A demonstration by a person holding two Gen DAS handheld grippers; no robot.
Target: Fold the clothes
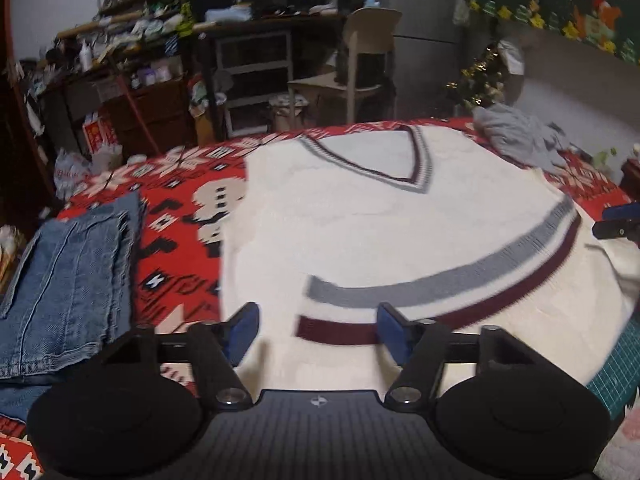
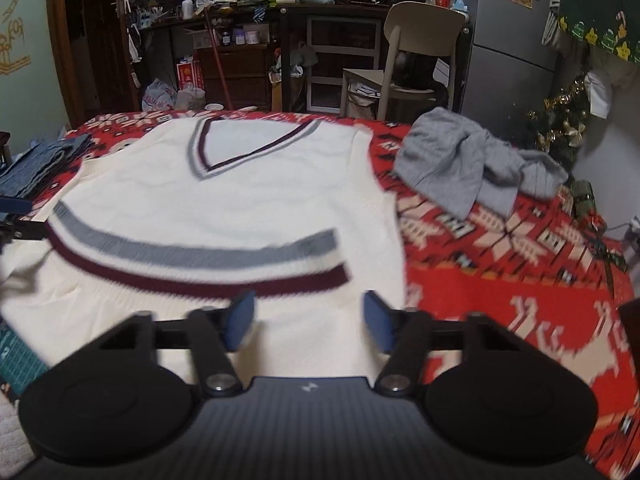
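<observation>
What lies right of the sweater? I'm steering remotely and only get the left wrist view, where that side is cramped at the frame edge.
Observer: A crumpled grey garment lies on the red patterned cloth, beside the white V-neck sweater near its collar end.
Operator: Does the grey piece touch the sweater?
Observer: No, a strip of red cloth shows between them.
Operator: Is the right claw holding anything?
Observer: No. The right claw is open over the sweater's hem, its blue pads apart and nothing between them.
Operator: Anything else on that side?
Observer: A small dark green object sits past the grey garment; it is too blurred to identify.
</observation>
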